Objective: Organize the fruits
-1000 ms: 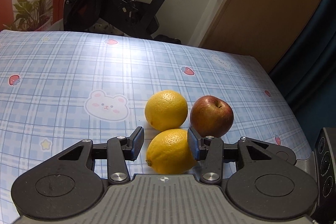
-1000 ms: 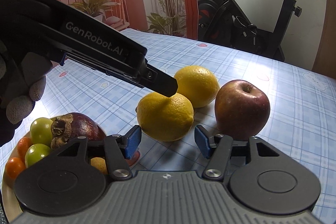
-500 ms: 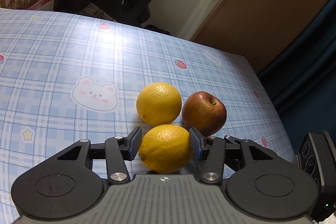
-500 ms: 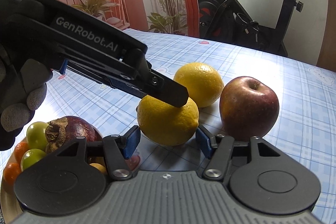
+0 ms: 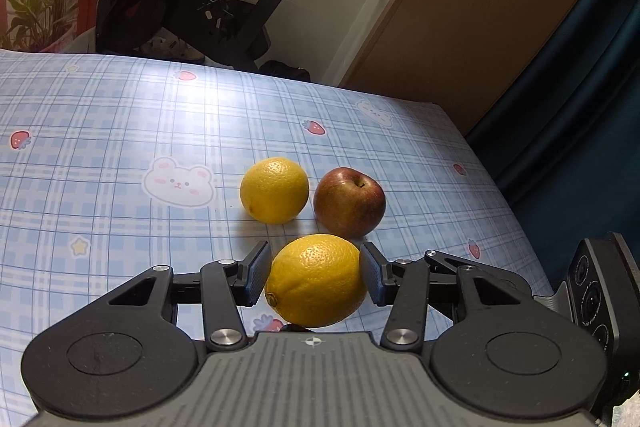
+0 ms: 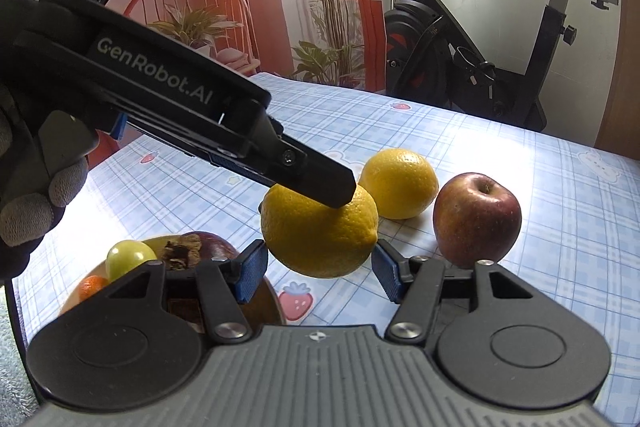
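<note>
Left gripper (image 5: 314, 277) clamped on a lemon (image 5: 316, 279); both pads (image 5: 256, 277) touch its sides. In the right wrist view the lemon hangs clear of the tablecloth (image 5: 120, 155), just beside the bowl (image 6: 268, 301).

Right gripper (image 6: 320, 275) holds nothing, jaws apart, hovering just in front of the held lemon.

Bowl contents visible: 1 mangosteen (image 6: 200, 251), 1 green fruit (image 6: 128, 259), 1 small orange fruit (image 6: 92, 287). The rest is hidden behind the right gripper's body.

Still on the cloth: 1 lemon (image 5: 274, 190) and 1 red apple (image 5: 349, 201), just beside each other.

Judgement: task partly done. Several small fruits are in the bowl, 1 lemon is in transit, and 2 fruits remain. Probable next move is setting the held lemon into the bowl.
</note>
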`<state>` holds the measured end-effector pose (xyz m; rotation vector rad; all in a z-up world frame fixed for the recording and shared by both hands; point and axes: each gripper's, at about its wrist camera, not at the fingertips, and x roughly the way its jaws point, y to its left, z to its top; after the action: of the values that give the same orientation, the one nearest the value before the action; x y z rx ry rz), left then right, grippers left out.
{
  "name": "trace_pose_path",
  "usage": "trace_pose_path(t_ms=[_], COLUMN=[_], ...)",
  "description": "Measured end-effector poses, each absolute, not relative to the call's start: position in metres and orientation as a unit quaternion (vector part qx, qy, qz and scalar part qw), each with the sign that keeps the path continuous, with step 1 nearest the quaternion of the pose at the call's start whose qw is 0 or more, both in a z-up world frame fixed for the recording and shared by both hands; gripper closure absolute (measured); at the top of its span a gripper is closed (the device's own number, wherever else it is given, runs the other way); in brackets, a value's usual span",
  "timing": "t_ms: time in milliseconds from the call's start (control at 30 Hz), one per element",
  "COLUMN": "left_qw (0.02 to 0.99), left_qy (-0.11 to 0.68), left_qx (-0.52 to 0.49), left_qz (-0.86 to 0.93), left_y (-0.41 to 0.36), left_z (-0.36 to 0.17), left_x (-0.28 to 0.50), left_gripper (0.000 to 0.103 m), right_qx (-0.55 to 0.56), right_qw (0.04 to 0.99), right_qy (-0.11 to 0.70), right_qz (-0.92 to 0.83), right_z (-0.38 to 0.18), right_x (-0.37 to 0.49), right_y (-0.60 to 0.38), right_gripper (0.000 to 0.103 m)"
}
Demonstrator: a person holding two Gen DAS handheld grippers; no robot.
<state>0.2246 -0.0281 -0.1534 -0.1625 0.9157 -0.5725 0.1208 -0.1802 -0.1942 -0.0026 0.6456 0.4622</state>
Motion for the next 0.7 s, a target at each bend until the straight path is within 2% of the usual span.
trace_pose_path(t_ms=[333, 700], left_qw=[0.858, 0.844], left_qy=[0.425, 0.452], left_qx=[-0.062, -0.061], left_qz=[-0.282, -0.281], left_y=[-0.021, 0.005], left_z=[-0.136, -0.142], left_x=[0.171, 0.121], left_gripper=[0.052, 0.052], right_qx=[-0.025, -0.039], right_qw=[0.921, 0.9], right_qy=[0.313, 0.346], right_qz=[0.233, 0.261], right_z=[-0.172, -0.173], right_x=[0.069, 0.02], right_y=[-0.161, -0.129], right_gripper=[0.043, 0.043])
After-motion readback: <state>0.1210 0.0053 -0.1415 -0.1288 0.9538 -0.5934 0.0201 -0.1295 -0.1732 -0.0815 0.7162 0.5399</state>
